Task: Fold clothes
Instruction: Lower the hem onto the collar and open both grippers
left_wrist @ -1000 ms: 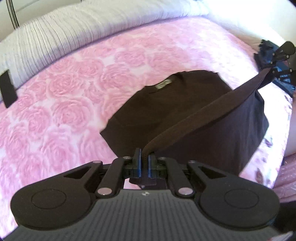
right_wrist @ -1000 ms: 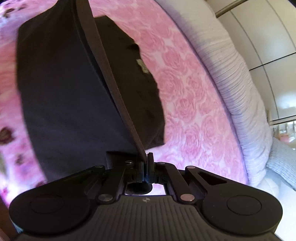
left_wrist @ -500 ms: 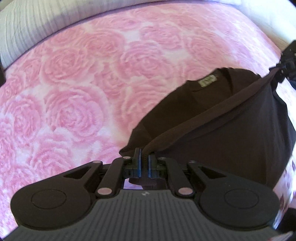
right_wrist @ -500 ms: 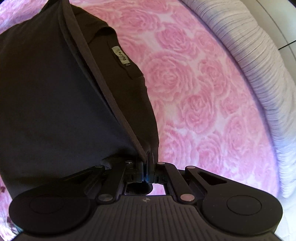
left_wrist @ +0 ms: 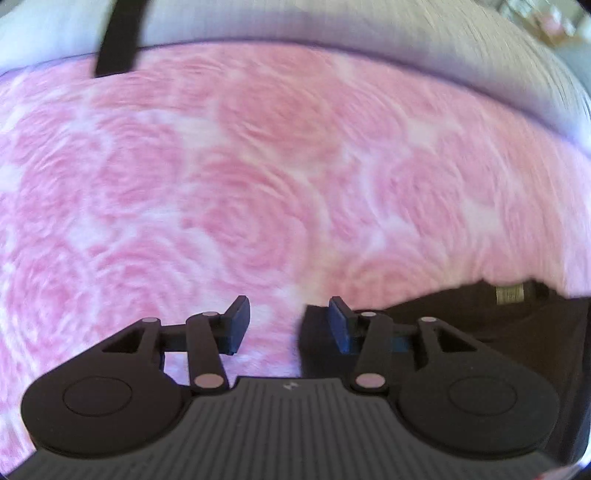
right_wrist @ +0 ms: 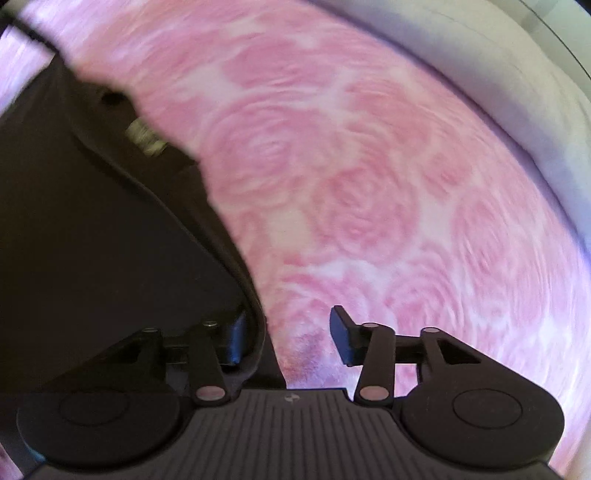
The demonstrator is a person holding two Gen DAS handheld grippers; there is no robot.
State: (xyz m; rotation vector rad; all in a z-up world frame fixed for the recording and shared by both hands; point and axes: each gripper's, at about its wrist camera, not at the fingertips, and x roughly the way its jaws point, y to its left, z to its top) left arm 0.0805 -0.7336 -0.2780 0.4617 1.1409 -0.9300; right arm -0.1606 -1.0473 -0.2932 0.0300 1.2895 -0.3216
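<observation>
Left wrist view: bed (left_wrist: 258,166) with pink rose-print cover, pale ribbed pillow (left_wrist: 369,29) along its far edge; one dark shirt (left_wrist: 517,332) lies flat on the cover, at the right of the left tool (left_wrist: 286,321), which is released, jaws spread. Right wrist view: right tool (right_wrist: 290,338) likewise spread and empty, shirt (right_wrist: 92,240) at its left, fabric edge against the left finger.

Bright, motion-blurred throughout — fisheye-bent edges, perhaps daylight.

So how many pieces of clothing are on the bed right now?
1: a dark shirt lying on the pink bedspread, at the left of the right gripper's view and the lower right of the left's. Others may lie outside both views.
</observation>
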